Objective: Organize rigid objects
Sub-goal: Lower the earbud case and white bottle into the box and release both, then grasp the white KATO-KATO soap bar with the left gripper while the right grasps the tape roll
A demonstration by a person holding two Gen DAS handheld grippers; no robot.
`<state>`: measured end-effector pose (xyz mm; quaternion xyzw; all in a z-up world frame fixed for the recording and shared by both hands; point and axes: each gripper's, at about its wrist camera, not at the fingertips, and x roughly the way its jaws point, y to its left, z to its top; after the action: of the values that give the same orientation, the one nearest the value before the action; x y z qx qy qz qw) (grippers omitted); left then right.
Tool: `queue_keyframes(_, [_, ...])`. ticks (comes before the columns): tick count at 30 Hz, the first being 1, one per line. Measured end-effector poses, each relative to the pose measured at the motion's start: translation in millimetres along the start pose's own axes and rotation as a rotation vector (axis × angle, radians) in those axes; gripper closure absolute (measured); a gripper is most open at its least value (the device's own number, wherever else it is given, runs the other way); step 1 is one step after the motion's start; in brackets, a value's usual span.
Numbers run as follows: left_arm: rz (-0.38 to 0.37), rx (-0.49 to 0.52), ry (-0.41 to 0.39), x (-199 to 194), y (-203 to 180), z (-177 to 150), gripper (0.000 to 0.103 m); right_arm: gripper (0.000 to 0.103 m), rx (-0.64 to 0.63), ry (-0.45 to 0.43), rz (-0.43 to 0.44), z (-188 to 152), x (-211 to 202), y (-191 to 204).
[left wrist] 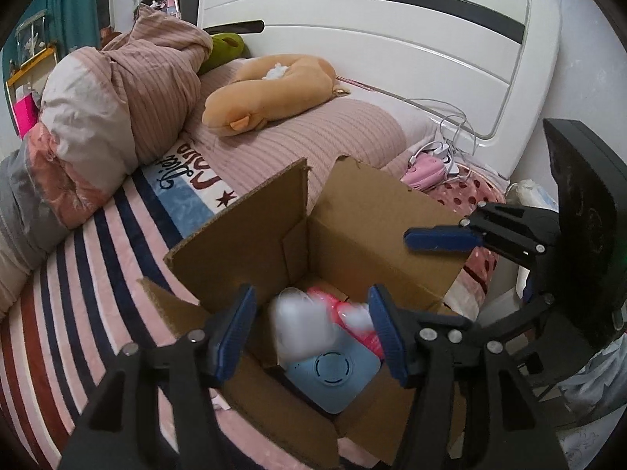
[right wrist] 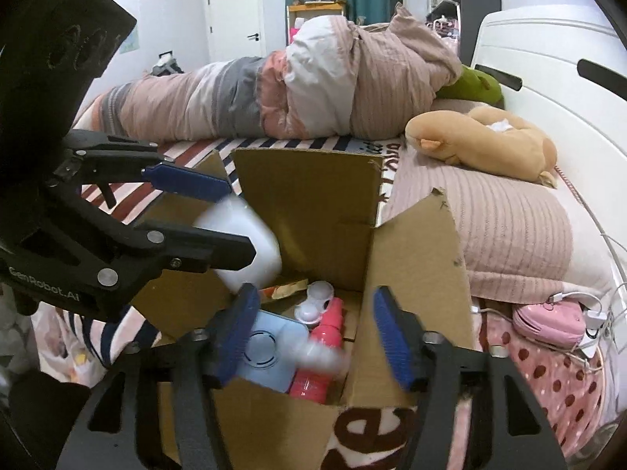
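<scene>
Left wrist view: the left gripper [left wrist: 313, 333] is hovering over an open cardboard box [left wrist: 364, 211] sitting on a striped bedspread [left wrist: 78, 293]; its blue-padded jaws are standing apart, and a blurred white object [left wrist: 301, 325] is showing between them without clearly touching either pad, so whether it is being held or is dropping cannot be told. Beneath it, inside the box, a blue device [left wrist: 333, 372] and a pink bottle [left wrist: 352, 313] are lying side by side. The right gripper [left wrist: 439, 239] is reaching in from the right above the box's far rim; only one of its fingers is showing here. Behind the box, a tan plush [left wrist: 266, 90] is lying on a pillow [left wrist: 313, 137], a rolled duvet [left wrist: 117, 98] is lying to the left, and a pink case [left wrist: 427, 170] with white cables is sitting near the headboard [left wrist: 392, 39]. Right wrist view: the right gripper [right wrist: 317, 333] is hanging open over the same box [right wrist: 415, 258], nothing between its fingers. Below it, the blue device [right wrist: 274, 356], the pink bottle [right wrist: 325, 344] and a white lens case [right wrist: 313, 301] are lying on the box floor. The left gripper [right wrist: 219, 215] is entering from the left, a white object [right wrist: 243, 243] showing between its two fingers at the box's left wall. The plush [right wrist: 490, 141], duvet [right wrist: 313, 90] and pink case [right wrist: 548, 321] are lying beyond.
</scene>
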<state>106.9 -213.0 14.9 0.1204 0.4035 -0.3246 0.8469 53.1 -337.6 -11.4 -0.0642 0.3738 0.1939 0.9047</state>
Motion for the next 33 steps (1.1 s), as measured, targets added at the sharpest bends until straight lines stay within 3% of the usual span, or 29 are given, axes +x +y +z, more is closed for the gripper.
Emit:
queue_keyframes(10, [0.02,-0.039,-0.051,-31.6,14.9,-9.0,0.038,0.04,-0.023,0.002,-0.004,3.7,-6.5,10.9])
queue_keyframes(17, [0.088,-0.083,-0.095,-74.2,44.1,-34.1,0.037,0.04,-0.037,-0.02,0.013,14.5,-17.0,34.9])
queue_keyframes(25, [0.203,-0.162,-0.11,-113.0,105.7,-90.8,0.037,0.04,-0.076,-0.082,0.135,38.4,-20.2,98.2])
queue_keyframes(33, [0.212,-0.211,-0.09,-104.5,169.7,-144.2,0.037,0.04,-0.142,-0.043,0.21,49.2,18.7,176.8])
